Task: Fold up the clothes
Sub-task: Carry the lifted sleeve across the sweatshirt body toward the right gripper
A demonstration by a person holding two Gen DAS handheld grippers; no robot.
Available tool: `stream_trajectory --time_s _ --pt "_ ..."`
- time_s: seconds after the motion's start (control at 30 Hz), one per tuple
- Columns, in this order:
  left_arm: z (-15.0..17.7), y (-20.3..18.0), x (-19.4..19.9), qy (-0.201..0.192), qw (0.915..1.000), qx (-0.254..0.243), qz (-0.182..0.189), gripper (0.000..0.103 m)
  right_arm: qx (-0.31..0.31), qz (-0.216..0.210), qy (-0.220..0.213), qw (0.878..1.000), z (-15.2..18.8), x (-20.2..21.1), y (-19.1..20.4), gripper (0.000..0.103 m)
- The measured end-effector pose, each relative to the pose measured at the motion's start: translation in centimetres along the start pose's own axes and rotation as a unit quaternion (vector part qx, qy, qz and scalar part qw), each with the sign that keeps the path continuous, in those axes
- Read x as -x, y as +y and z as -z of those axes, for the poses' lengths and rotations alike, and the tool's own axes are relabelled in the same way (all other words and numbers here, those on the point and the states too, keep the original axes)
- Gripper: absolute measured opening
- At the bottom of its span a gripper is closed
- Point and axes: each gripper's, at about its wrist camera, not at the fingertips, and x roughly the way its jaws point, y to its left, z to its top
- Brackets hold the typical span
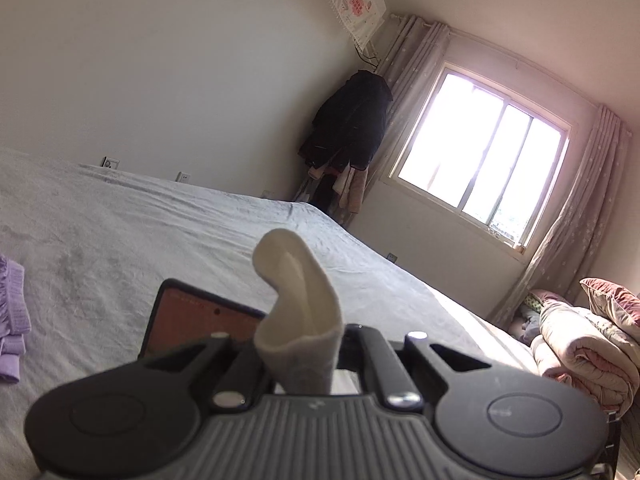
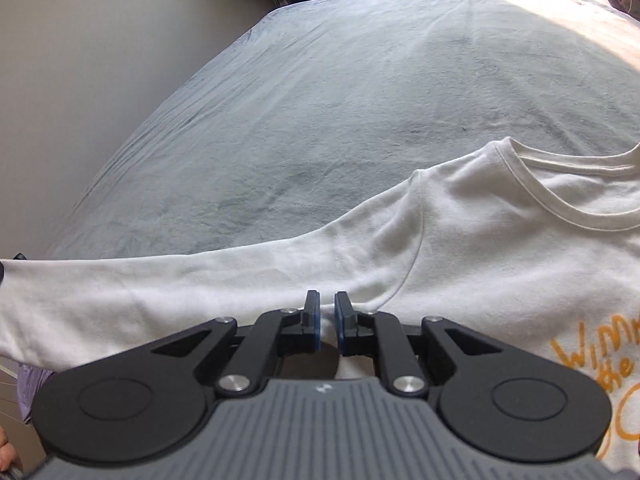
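Observation:
A white long-sleeved shirt (image 2: 500,264) with orange lettering lies flat on the grey bed sheet (image 2: 360,92), its sleeve (image 2: 160,288) stretched out to the left. My right gripper (image 2: 327,312) sits at the sleeve's lower edge near the armpit. Its blue pads (image 2: 316,328) stand a narrow gap apart with white cloth between them. In the left wrist view, the white cuff (image 1: 298,312) sticks up out of my left gripper (image 1: 298,354), which is shut on it. The cloth hides the fingertips.
A dark phone-like slab (image 1: 192,320) lies on the bed sheet (image 1: 160,232) just left of my left gripper. Purple clothing (image 1: 12,320) is at the left edge. A rolled pink quilt (image 1: 580,344) lies to the right, under a window (image 1: 480,160). A dark coat (image 1: 348,120) hangs in the corner.

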Motion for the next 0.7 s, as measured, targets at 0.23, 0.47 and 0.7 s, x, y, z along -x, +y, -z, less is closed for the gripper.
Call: stream_trajectory --time_s 0.23,0.47,0.7 --pt "-3.2 -4.8 -2.6 -0.011 0.9986 -0.030 0.042 0.002 -0.014 -0.024 0.013 1.000 -0.1 -3.0 1.8 0.015" --pt "-4.0 -7.3 -3.6 -0.026 0.9972 -0.042 0.057 0.002 -0.035 -0.037 -0.019 0.999 -1.2 2.5 -0.7 0.015" --pt "-4.0 -9.1 -3.4 -0.028 0.9954 -0.014 0.090 0.002 -0.102 -0.071 0.039 0.992 0.9 -0.2 -2.6 0.015"
